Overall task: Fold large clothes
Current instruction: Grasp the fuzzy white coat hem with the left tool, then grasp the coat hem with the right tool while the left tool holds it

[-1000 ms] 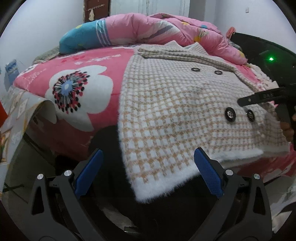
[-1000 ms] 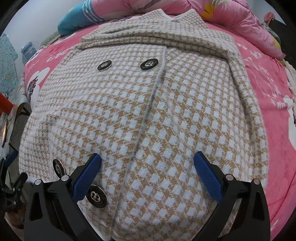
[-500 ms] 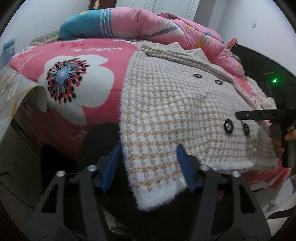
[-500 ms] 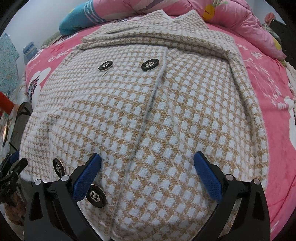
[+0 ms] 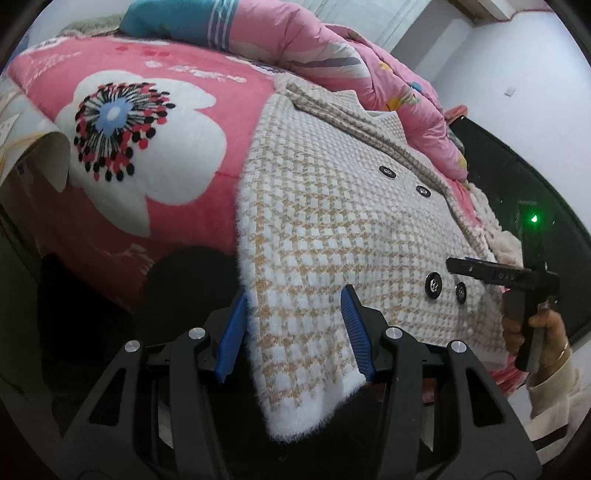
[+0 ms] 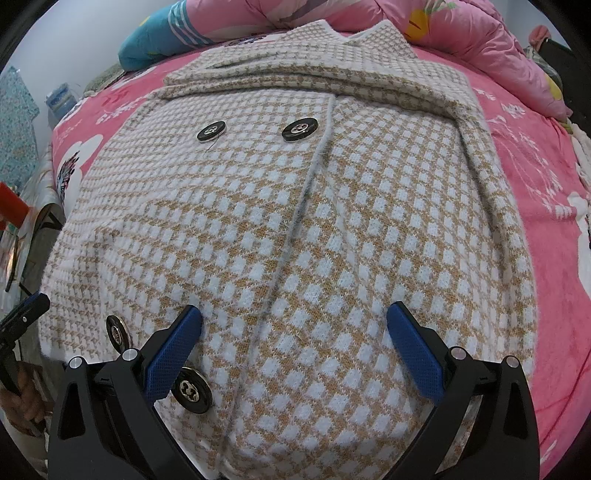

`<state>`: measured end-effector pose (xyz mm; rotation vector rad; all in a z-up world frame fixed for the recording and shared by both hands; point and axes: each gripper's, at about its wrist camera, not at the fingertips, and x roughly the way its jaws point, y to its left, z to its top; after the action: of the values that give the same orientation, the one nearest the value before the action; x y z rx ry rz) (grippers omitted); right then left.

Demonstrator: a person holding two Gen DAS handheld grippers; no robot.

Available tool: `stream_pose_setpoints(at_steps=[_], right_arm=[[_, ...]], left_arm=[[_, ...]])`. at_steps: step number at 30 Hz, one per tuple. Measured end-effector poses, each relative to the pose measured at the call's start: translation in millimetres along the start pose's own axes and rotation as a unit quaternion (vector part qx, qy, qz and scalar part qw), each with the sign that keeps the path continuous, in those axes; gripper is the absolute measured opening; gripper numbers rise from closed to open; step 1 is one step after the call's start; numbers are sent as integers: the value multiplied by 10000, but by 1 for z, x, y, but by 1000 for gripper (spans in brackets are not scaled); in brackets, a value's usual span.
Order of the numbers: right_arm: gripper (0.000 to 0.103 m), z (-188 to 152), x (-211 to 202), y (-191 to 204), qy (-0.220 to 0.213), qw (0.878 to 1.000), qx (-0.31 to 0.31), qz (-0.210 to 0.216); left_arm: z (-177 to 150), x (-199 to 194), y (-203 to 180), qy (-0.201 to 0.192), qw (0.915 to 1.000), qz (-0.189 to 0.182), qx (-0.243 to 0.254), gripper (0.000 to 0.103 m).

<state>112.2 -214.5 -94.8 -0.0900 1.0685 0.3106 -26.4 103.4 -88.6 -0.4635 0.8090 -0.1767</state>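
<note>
A fuzzy beige-and-white checked coat (image 5: 351, 221) with black buttons (image 6: 300, 129) lies front up on the pink bed, its hem hanging over the near edge. My left gripper (image 5: 291, 332) is at the hem's left corner. Its jaws are closing, and the fabric fills the gap between the blue pads (image 5: 231, 339), touching both. My right gripper (image 6: 295, 347) hovers open above the lower front of the coat (image 6: 295, 221), nothing between its fingers. The left wrist view shows that right gripper (image 5: 498, 273) in a person's hand by the lower buttons. The left one (image 6: 22, 314) peeks in at the right wrist view's left edge.
A pink flowered bedspread (image 5: 147, 147) covers the bed. A rolled pink quilt (image 6: 480, 37) and a blue striped pillow (image 5: 177, 18) lie at the far side. A dark panel (image 5: 517, 177) with a green light stands to the right. Below the bed's edge it is dark.
The left gripper's jaws went from wide apart to narrow around the hem corner, while it moved in closer and rolled. The right gripper has stayed still and open.
</note>
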Motion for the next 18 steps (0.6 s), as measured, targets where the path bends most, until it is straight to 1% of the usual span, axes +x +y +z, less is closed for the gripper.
stream_pose_setpoints(at_steps=[4, 7, 9, 11, 13, 16, 18], right_arm=[[97, 0, 0, 0, 15, 10000, -3, -3], [97, -1, -3, 0, 34, 10000, -4, 60], [97, -2, -9, -3, 74, 9998, -1, 177], [97, -6, -18, -8, 46, 9994, 57, 326], [97, -15, -32, -17, -94, 9990, 140, 405], [97, -31, -56, -33, -269, 9983, 289, 437], [97, -42, -66, -46, -281, 9971, 467, 535]], left_arm=[[-7, -6, -1, 81, 9999, -31, -69, 48], [-15, -9, -6, 166, 9998, 67, 15, 48], [-20, -10, -10, 201, 9995, 183, 132, 47], [-23, -11, -13, 223, 9989, 323, 247, 44], [-24, -11, -15, 243, 9978, 495, 365, 41], [-25, -11, -19, 261, 9961, 673, 501, 39], [-26, -10, -22, 264, 9946, 782, 621, 38]])
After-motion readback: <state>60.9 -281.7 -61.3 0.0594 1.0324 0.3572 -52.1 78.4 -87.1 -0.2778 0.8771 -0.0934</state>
